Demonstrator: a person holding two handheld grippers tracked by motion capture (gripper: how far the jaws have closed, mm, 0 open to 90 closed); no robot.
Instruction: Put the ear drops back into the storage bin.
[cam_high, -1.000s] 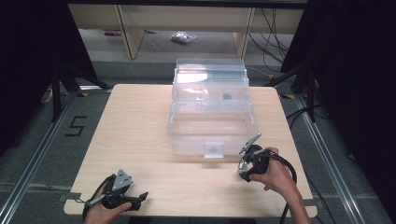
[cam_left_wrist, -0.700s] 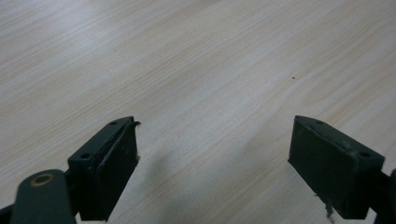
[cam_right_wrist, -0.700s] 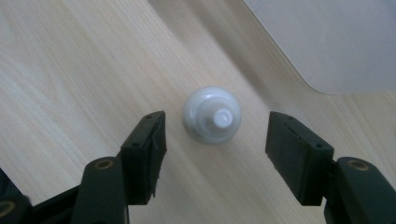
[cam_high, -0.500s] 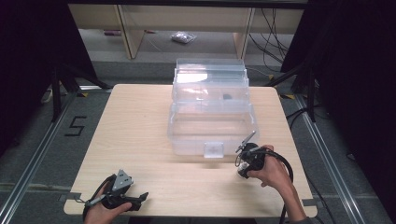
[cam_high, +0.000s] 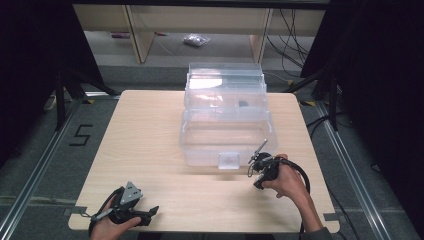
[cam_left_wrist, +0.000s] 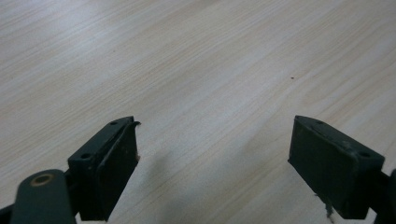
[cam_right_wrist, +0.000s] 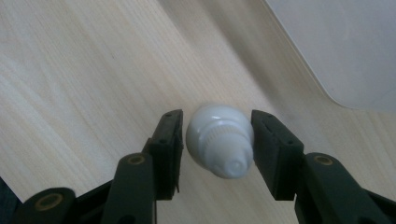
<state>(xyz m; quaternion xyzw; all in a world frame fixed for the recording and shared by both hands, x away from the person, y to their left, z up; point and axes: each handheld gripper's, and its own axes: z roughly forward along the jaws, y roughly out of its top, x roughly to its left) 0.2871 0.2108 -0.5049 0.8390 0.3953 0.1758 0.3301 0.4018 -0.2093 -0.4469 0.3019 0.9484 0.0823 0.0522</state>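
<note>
Left gripper (cam_high: 150, 212): held low at the near left corner of the table (cam_high: 150, 130); in the left gripper view (cam_left_wrist: 215, 154) the jaws are seen spread wide over bare wood, with nothing between them.
Clear box (cam_high: 225, 117): stood at the middle of the table, towards the far edge; its latch is turned to the near side.
Right gripper (cam_high: 256, 161): held just beside the near right corner of the clear box; its jaws have just been closing.
White bottle (cam_right_wrist: 219, 140): seen between the jaws of the right gripper (cam_right_wrist: 215, 135), one pad touching it, the other set a hair apart; it rests on the wood.
</note>
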